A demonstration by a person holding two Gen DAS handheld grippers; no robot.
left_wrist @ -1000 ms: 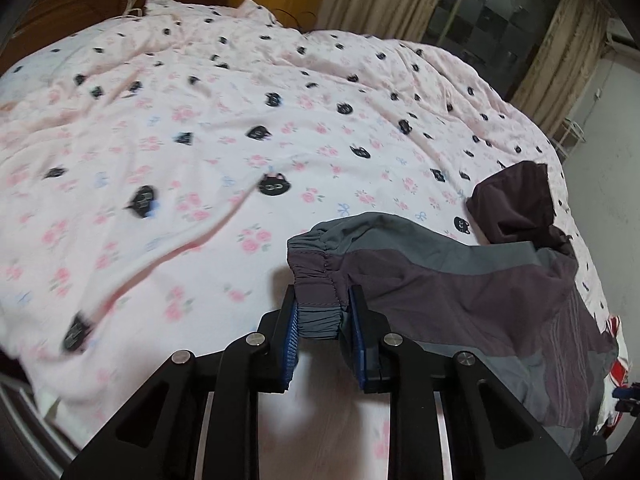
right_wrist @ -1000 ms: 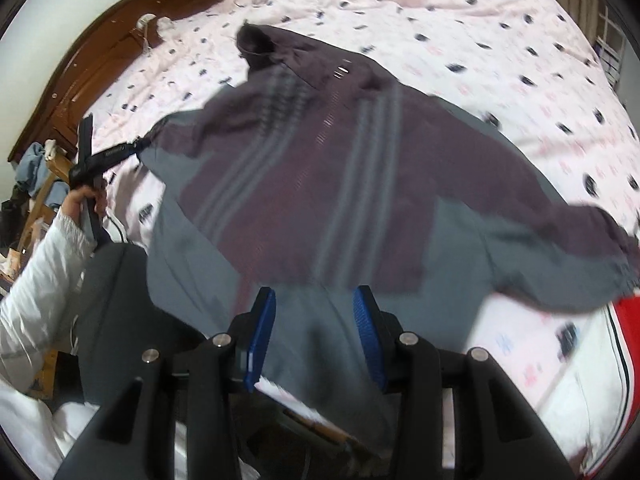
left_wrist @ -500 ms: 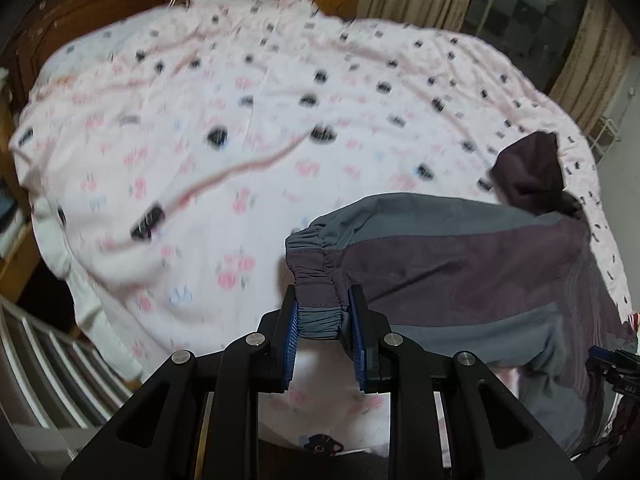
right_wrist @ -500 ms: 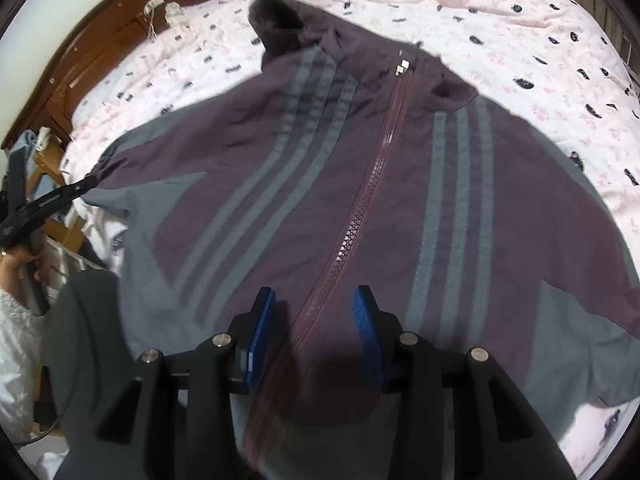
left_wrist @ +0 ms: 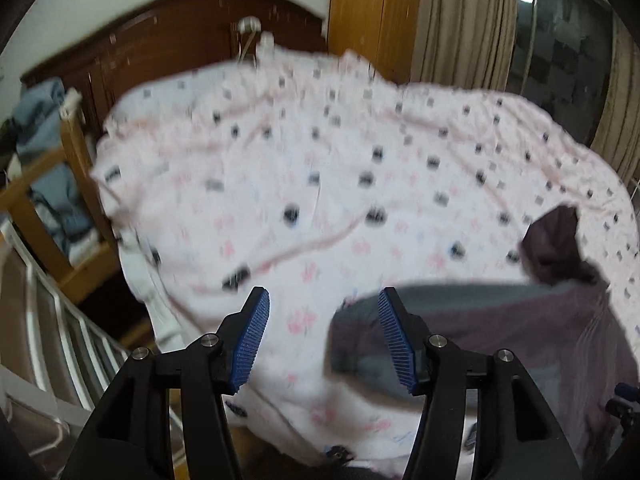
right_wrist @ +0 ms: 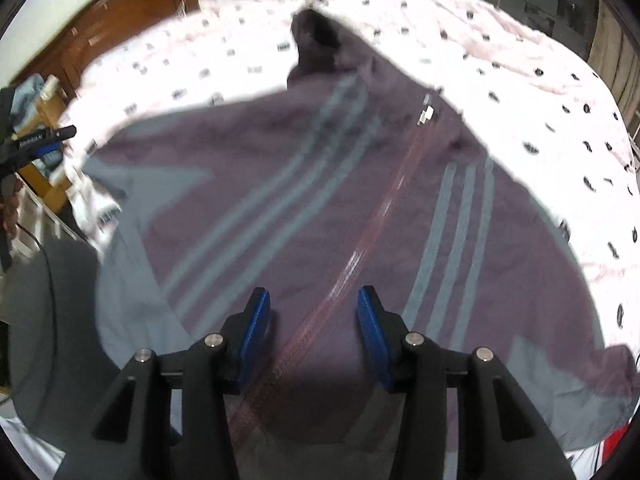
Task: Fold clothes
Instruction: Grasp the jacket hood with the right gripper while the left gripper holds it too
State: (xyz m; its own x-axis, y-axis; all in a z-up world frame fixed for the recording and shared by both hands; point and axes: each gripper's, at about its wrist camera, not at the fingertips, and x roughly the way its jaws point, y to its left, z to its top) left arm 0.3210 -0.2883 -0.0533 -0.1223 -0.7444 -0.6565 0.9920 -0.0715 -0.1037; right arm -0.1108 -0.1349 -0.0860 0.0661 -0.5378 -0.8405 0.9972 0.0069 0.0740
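Note:
A purple jacket (right_wrist: 320, 208) with grey stripes and grey panels lies spread face up on the bed, its zipper (right_wrist: 380, 216) running toward me and its hood (right_wrist: 316, 40) at the far end. My right gripper (right_wrist: 312, 332) hovers over the lower zipper; its jaws are opening and grip nothing. In the left wrist view the jacket's sleeve (left_wrist: 500, 320) rests on the duvet, its cuff just behind the right finger. My left gripper (left_wrist: 322, 336) is opening, with only duvet between its pads. The left gripper (right_wrist: 36, 144) also shows at the far left of the right wrist view.
A pink duvet (left_wrist: 320, 160) with dark cat prints covers the bed. Behind it stands a dark wooden headboard (left_wrist: 160, 48). A wooden rack (left_wrist: 44, 184) with blue clothes and a white rail (left_wrist: 60, 320) lie off the left edge. Curtains (left_wrist: 460, 20) hang at the back right.
My left gripper has opened, let go of the sleeve cuff and drawn up and back. The right gripper has moved over the jacket's front, and the jacket now lies flatter.

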